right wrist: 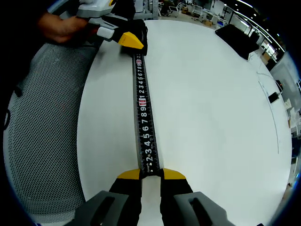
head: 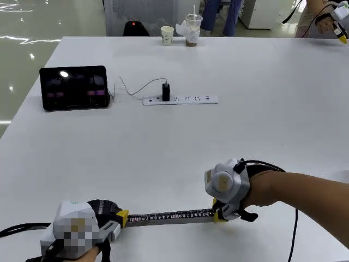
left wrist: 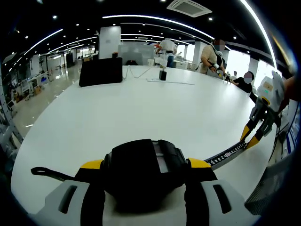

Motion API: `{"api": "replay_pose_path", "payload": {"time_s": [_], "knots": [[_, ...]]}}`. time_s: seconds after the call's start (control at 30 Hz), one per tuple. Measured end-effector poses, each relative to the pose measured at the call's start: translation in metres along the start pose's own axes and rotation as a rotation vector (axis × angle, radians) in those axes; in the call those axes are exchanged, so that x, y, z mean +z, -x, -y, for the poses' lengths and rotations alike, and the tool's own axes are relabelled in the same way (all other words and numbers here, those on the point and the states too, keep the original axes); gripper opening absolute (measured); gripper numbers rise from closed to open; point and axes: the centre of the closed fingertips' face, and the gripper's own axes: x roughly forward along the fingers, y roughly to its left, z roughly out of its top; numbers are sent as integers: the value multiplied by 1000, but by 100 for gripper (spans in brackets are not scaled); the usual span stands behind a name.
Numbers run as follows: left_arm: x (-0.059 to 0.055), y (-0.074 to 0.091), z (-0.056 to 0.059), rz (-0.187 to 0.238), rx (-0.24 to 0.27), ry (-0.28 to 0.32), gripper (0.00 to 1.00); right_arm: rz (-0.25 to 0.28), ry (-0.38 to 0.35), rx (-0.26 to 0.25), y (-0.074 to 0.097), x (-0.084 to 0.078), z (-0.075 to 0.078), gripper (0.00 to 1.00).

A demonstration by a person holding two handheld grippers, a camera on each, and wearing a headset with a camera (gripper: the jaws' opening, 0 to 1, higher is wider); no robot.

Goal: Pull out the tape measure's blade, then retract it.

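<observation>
My left gripper is closed around the hard case, and my right gripper pinches the end of the thin, springy blade stretched between them, which I judge slippery and eager to snap back.

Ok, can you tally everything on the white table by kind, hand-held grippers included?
Left hand-held gripper, right hand-held gripper: 2
Black tape measure, numbered blade pulled out: 1
Black rectangular tablet: 1
White power strip with black plug: 1
White paper cup, clear plastic cup with straw: 2
Total: 7
</observation>
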Motion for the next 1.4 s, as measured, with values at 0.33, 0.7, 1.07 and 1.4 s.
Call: {"api": "replay_pose_path", "payload": {"time_s": [0.33, 0.7, 1.07, 1.4], "knots": [[-1, 1, 0, -3, -1, -5, 64, -2, 82, 20, -1, 2, -3, 11], [-2, 1, 0, -4, -1, -10, 64, 16, 80, 29, -2, 6, -2, 11], [-2, 1, 0, -6, -2, -12, 64, 49, 51, 30, -2, 9, -2, 11], [-2, 2, 0, -9, -2, -15, 64, 40, 58, 24, -4, 13, -3, 11]]}}
